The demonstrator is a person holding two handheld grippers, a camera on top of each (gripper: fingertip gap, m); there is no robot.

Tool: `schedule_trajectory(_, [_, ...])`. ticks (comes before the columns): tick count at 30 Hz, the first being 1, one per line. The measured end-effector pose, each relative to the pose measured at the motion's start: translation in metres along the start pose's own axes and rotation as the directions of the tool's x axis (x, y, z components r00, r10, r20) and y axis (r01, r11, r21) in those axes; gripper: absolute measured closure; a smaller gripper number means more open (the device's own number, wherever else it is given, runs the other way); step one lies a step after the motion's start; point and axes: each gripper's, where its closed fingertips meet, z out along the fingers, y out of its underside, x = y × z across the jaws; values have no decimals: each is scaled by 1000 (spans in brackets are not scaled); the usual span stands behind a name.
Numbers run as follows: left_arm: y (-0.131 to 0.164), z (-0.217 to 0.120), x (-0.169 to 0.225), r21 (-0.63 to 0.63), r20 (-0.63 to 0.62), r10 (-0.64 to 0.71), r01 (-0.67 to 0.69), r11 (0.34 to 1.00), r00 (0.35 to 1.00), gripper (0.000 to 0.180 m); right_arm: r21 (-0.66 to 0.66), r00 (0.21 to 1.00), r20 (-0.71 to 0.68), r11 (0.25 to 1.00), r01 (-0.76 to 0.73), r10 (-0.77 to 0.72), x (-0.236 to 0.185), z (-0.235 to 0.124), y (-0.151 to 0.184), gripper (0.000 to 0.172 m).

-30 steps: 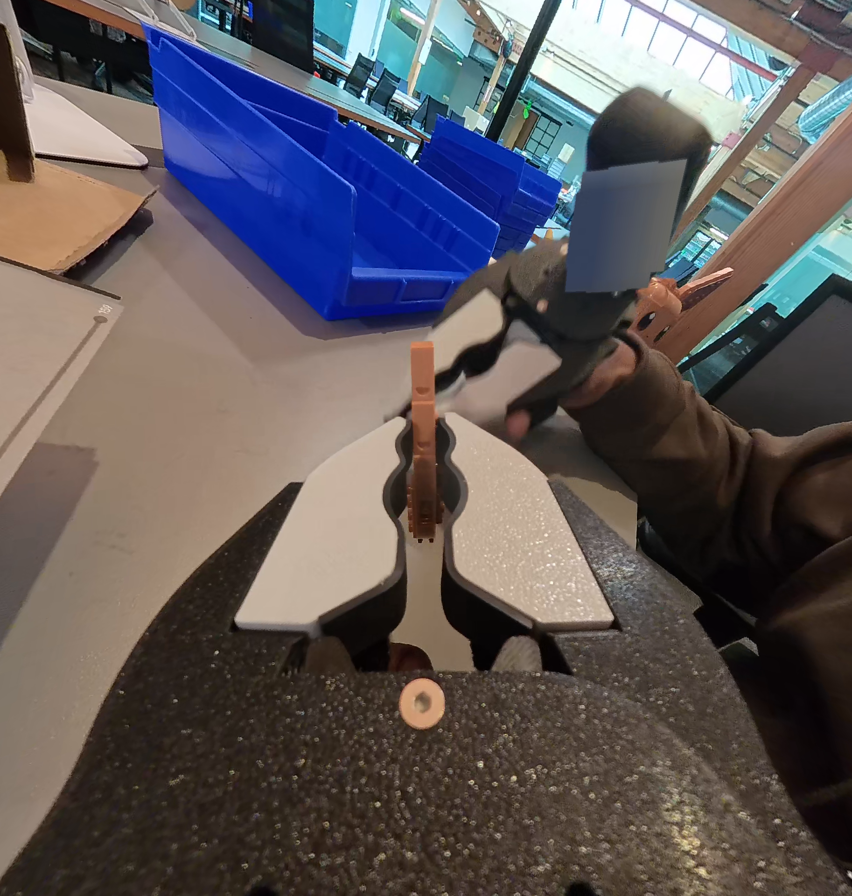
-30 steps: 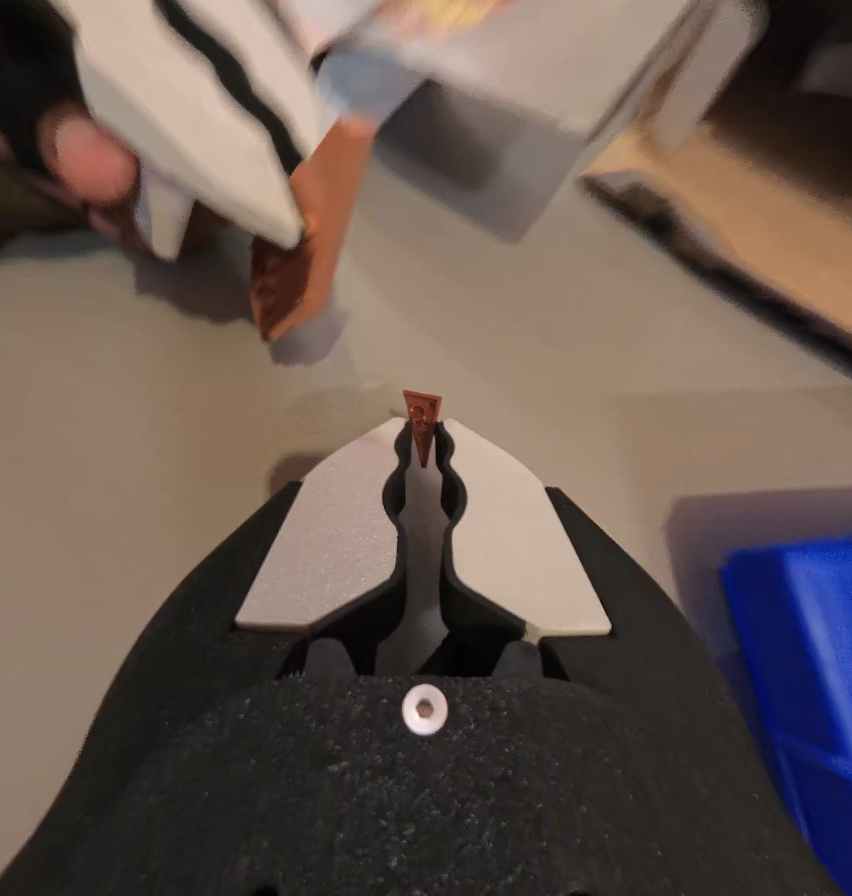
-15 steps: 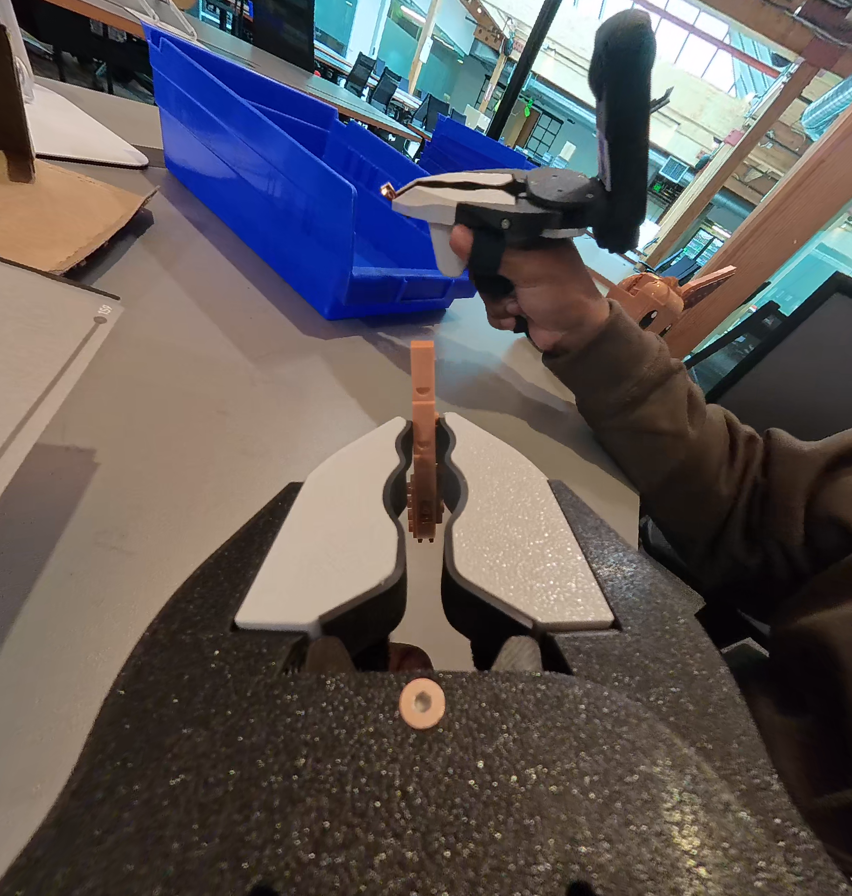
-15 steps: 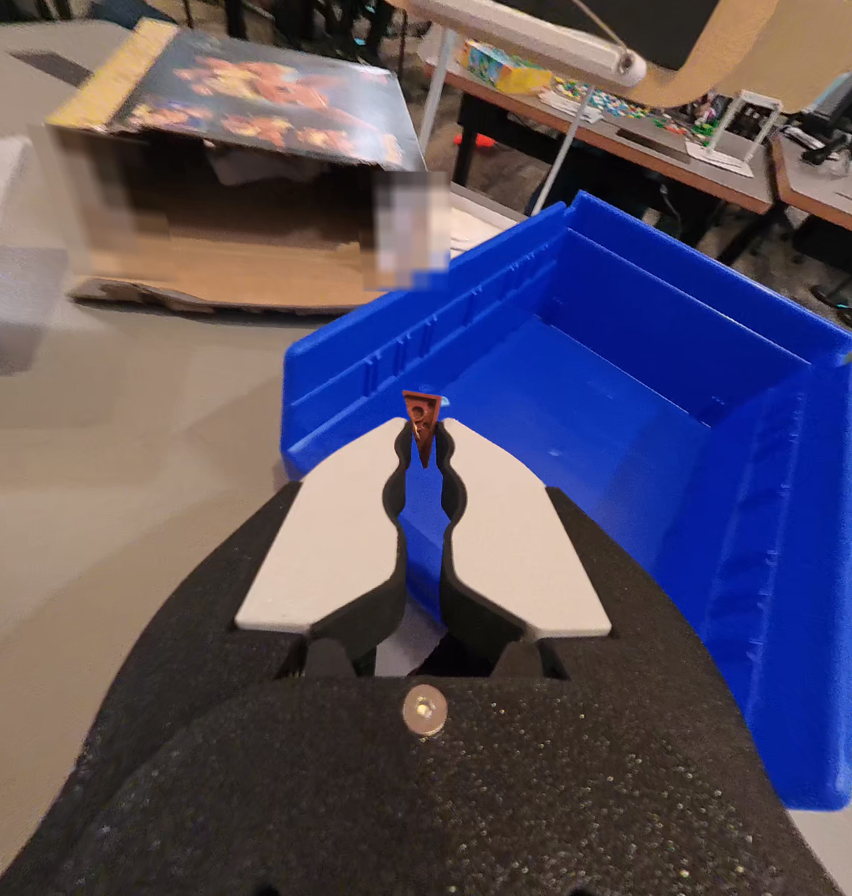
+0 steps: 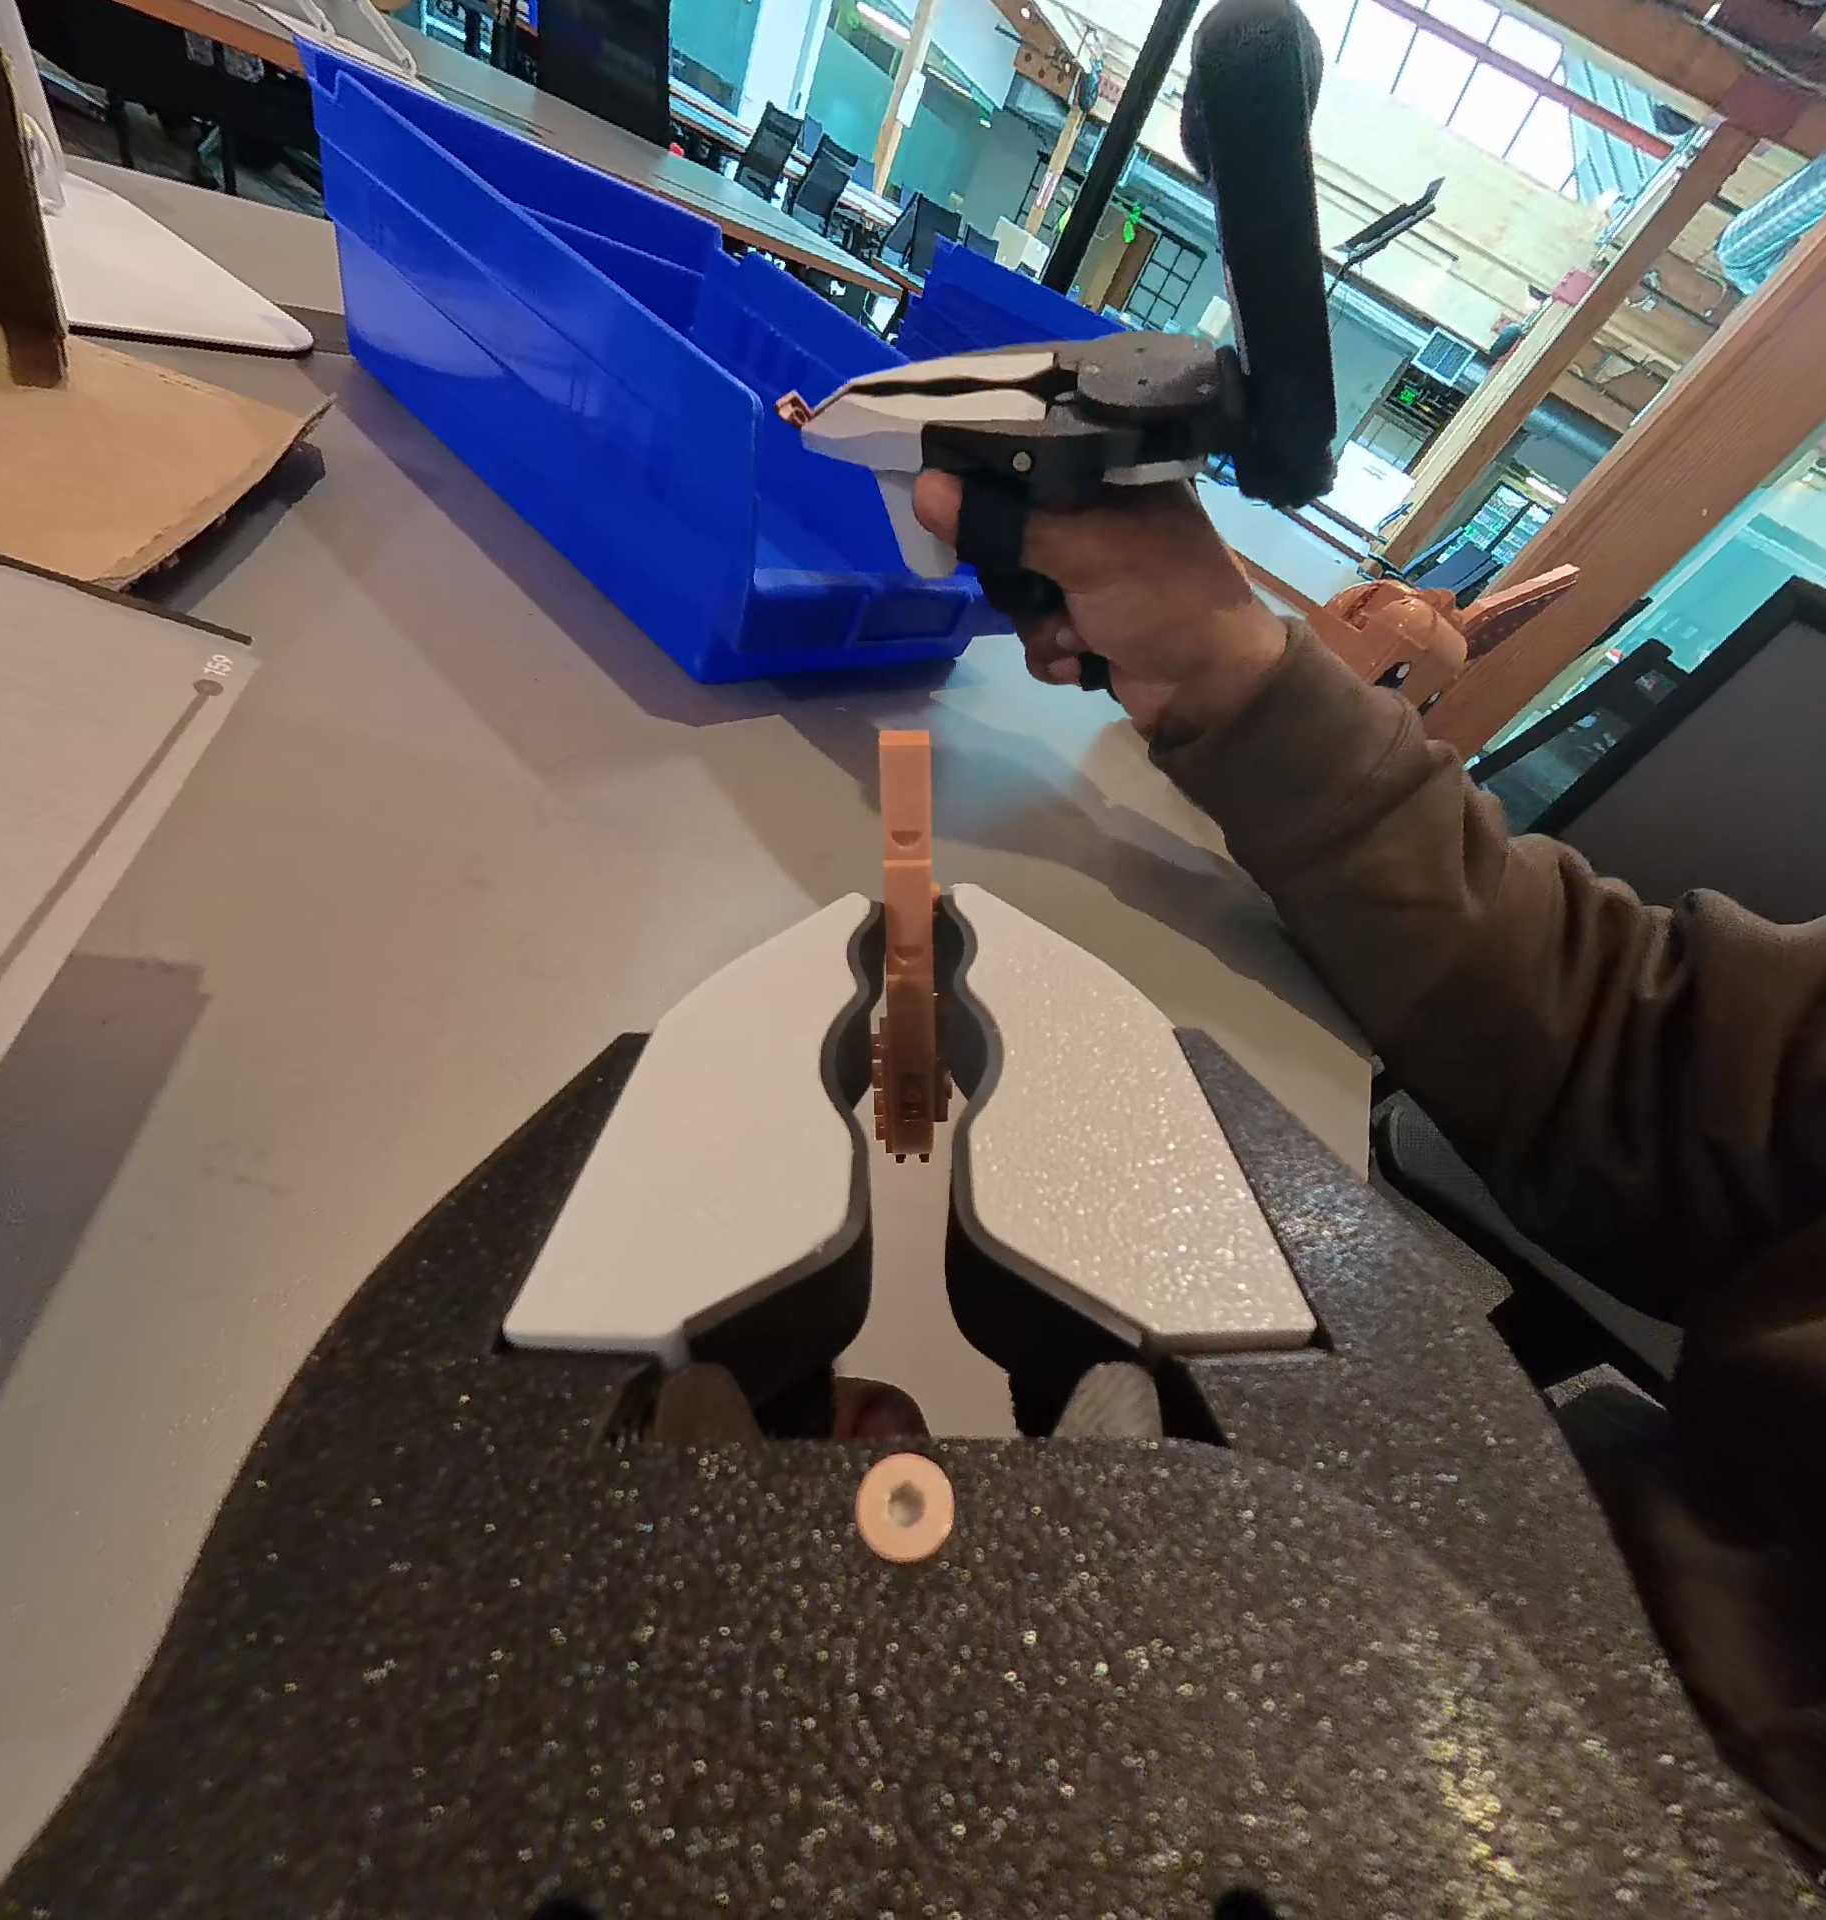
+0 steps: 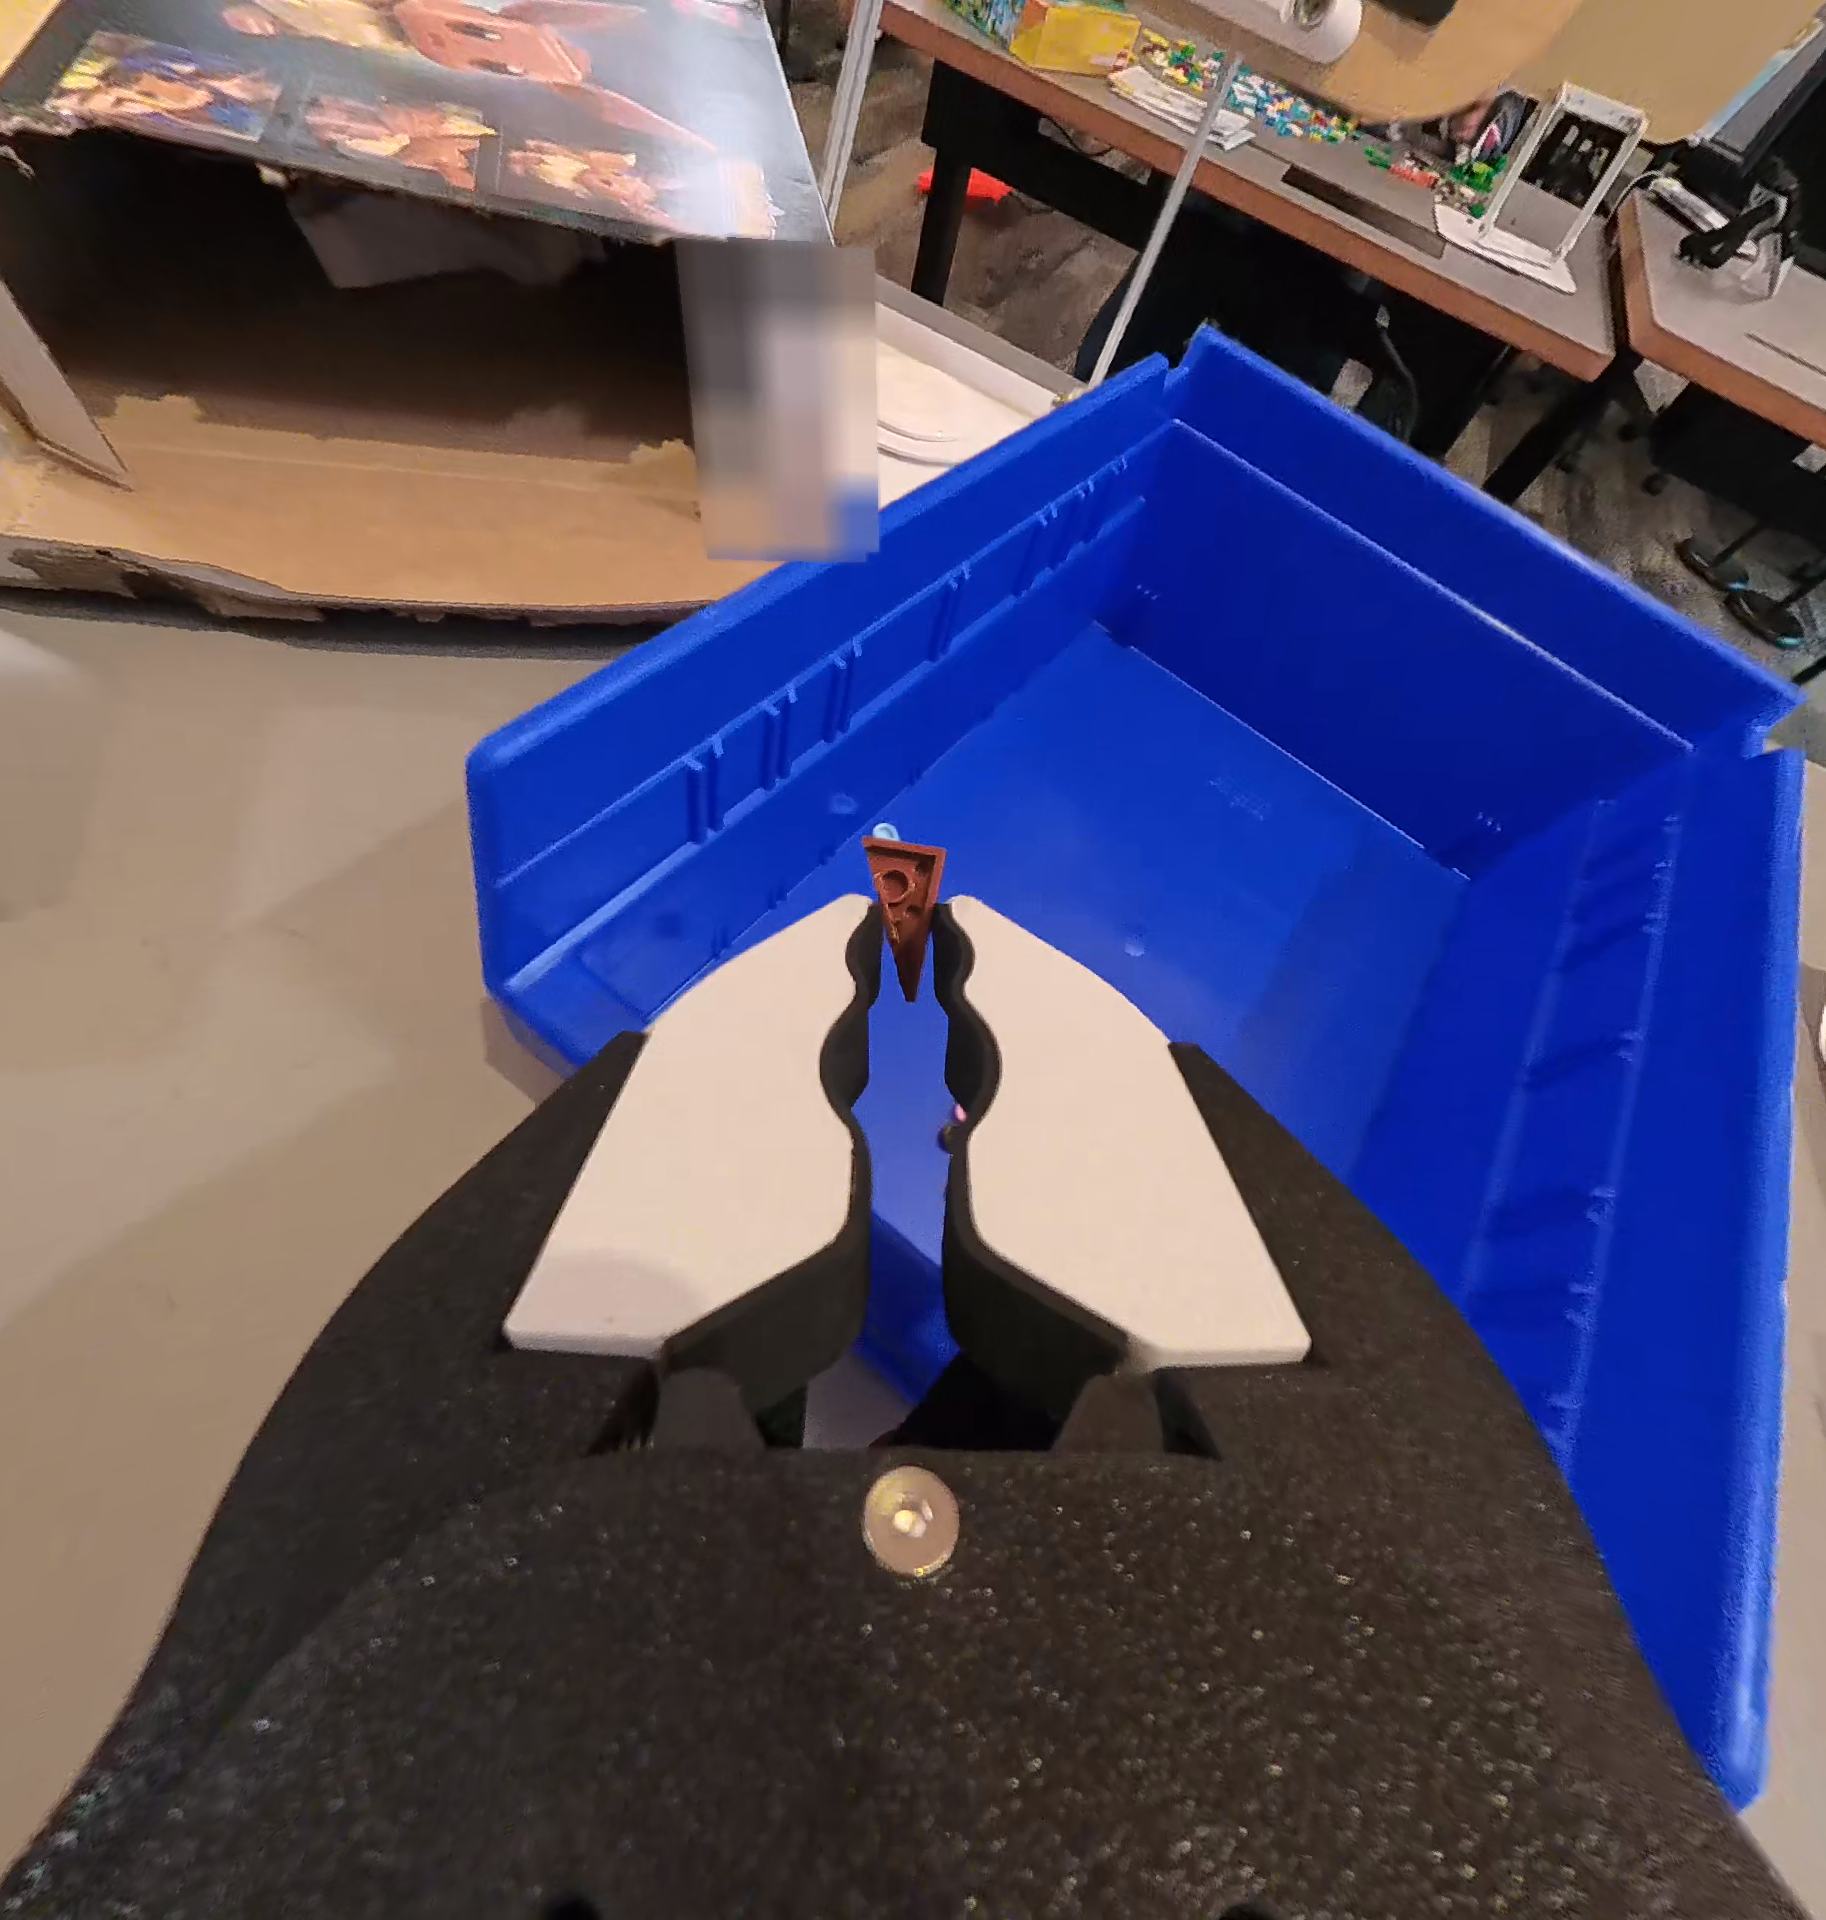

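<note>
The worktop (image 5: 389,935) is flat, smooth and grey. A pale sheet with a thin line on it (image 5: 47,790) lies on the worktop at the left. The room behind is big and bright, with wooden beams (image 5: 1657,384), high windows, long desks and black chairs. In the right wrist view, other desks (image 6: 1356,177) hold many small coloured bricks.

There are two hand-held grippers. The left hand-held gripper (image 5: 907,914) is nearly closed, and its two pads press on a long tan brick piece (image 5: 905,831). The piece stands up on its thin edge and sticks out past the fingertips, above the worktop. The right hand-held gripper (image 6: 909,914) is nearly closed too. Its tips pinch one small reddish-brown wedge-shaped brick (image 6: 904,894), with the pointy end between the fingers. In the left wrist view a person's hand (image 5: 1117,592) in a dark brown sleeve holds this gripper up in the air over the near end of a blue bin (image 5: 576,416).

Two groups of blue bins show: the big open one near the grippers, and a stack of blue bins (image 5: 992,301) farther back. The open bin's floor (image 6: 1148,831) is mostly bare, with a tiny light blue bit (image 6: 885,831) on it.

There is one torn cardboard box with a printed picture lid (image 6: 369,312) beside the bin. One tan brick model (image 5: 1408,634) sits behind the person's wrist. One dark screen (image 5: 1740,748) is at the right.
</note>
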Motion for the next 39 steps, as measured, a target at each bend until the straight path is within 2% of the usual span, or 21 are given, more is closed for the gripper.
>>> schedule_trajectory(9, [0, 0, 1, 0, -6, -2, 2, 1000, 1000, 171, -71, 1000, -23, 997, 14, -16, 8, 17, -20, 163])
schedule_trajectory(15, [0, 0, 1, -2, -7, 0, 0, 1000, 1000, 171, -241, 1000, -23, 971, -3, -2, 30, 59, -21, 163])
schedule_trajectory(17, [0, 0, 1, 1, -9, -1, 1, 1000, 1000, 171, -332, 1000, -2, 943, 0, 0, 32, 72, -8, 163])
schedule_trajectory(19, [0, 0, 1, 2, -10, -1, 1, 1000, 1000, 171, -361, 1000, -4, 933, -5, 4, 35, 81, 2, 163])
schedule_trajectory(23, [1, 0, 2, 0, -13, 1, -1, 1000, 1000, 171, -386, 1000, -12, 922, -20, 17, 39, 88, 23, 162])
schedule_trajectory(39, [0, -1, -1, 11, 5, -1, 1, 1000, 1000, 171, -258, 996, -57, 965, 46, -62, 41, 59, 2, 154])
